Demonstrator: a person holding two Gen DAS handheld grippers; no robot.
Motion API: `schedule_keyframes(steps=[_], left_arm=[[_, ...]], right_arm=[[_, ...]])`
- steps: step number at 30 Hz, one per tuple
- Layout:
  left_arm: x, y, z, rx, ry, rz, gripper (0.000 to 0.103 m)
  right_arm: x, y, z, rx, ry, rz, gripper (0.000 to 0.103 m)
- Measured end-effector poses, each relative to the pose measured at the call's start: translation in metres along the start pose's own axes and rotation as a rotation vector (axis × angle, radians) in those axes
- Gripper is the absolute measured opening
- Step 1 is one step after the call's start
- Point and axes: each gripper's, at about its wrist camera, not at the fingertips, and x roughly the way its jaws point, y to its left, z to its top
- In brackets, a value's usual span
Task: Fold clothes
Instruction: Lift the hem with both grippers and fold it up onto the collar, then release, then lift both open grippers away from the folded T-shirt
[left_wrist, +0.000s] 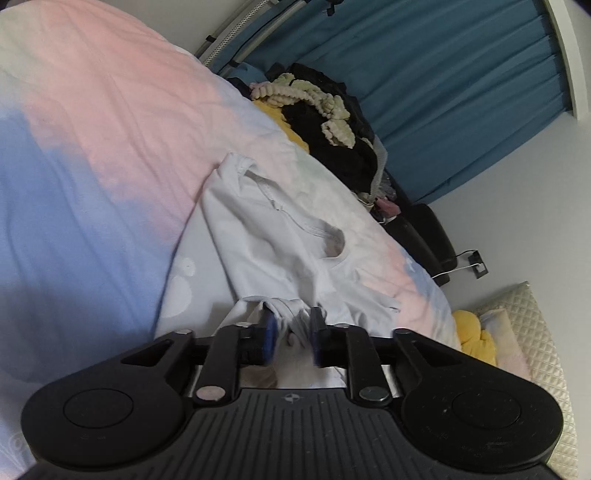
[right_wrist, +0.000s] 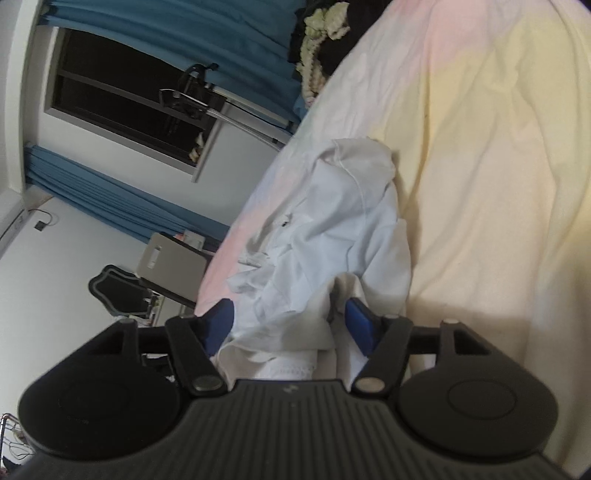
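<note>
A white T-shirt (left_wrist: 273, 236) lies crumpled on the pastel bedspread (left_wrist: 92, 122), its neck opening facing up. My left gripper (left_wrist: 291, 325) is shut on a bunched edge of the shirt, cloth pinched between its blue pads. In the right wrist view the same white T-shirt (right_wrist: 332, 229) lies in rumpled folds on the bedspread (right_wrist: 480, 166). My right gripper (right_wrist: 291, 317) stands open, its blue pads wide apart, with shirt cloth lying between them.
A pile of dark and yellow clothes with a cream knitted piece (left_wrist: 321, 107) sits at the bed's far end. Blue curtains (left_wrist: 461, 74) hang behind. A quilted pillow (left_wrist: 528, 332) and a yellow cloth (left_wrist: 476, 336) lie beside the bed. A chair and window (right_wrist: 122, 92) show on the left.
</note>
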Motion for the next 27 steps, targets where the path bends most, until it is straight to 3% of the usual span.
schedule_keyframes(steps=[2, 5, 8, 10, 13, 15, 17, 19, 23, 27], left_arm=[[-0.013, -0.001, -0.002, 0.016, -0.054, 0.03, 0.069], [-0.04, -0.012, -0.007, 0.102, -0.132, 0.053, 0.072], [-0.056, -0.034, -0.02, 0.243, -0.132, 0.032, 0.072], [-0.056, -0.051, -0.035, 0.343, -0.077, 0.027, 0.07], [-0.043, -0.065, -0.065, 0.441, 0.032, 0.051, 0.061], [-0.027, -0.066, -0.08, 0.476, 0.11, 0.079, 0.048], [-0.011, -0.063, -0.091, 0.504, 0.17, 0.127, 0.044], [0.005, -0.055, -0.093, 0.509, 0.18, 0.162, 0.043], [0.024, -0.045, -0.078, 0.487, 0.146, 0.188, 0.043], [0.033, -0.045, -0.061, 0.471, 0.049, 0.188, 0.043]], right_arm=[[-0.012, 0.008, -0.002, -0.05, -0.028, -0.011, 0.084], [-0.031, 0.023, -0.009, -0.177, -0.089, -0.076, 0.084], [-0.043, 0.041, -0.024, -0.354, -0.112, -0.162, 0.079], [-0.04, 0.056, -0.042, -0.498, -0.064, -0.196, 0.047], [-0.026, 0.068, -0.069, -0.663, 0.016, -0.248, 0.023], [-0.016, 0.069, -0.081, -0.707, 0.07, -0.267, 0.021], [-0.002, 0.068, -0.091, -0.767, 0.107, -0.309, 0.021], [0.017, 0.061, -0.098, -0.814, 0.12, -0.348, 0.021], [0.038, 0.051, -0.084, -0.793, 0.068, -0.352, 0.021], [0.044, 0.045, -0.066, -0.725, -0.004, -0.333, 0.021]])
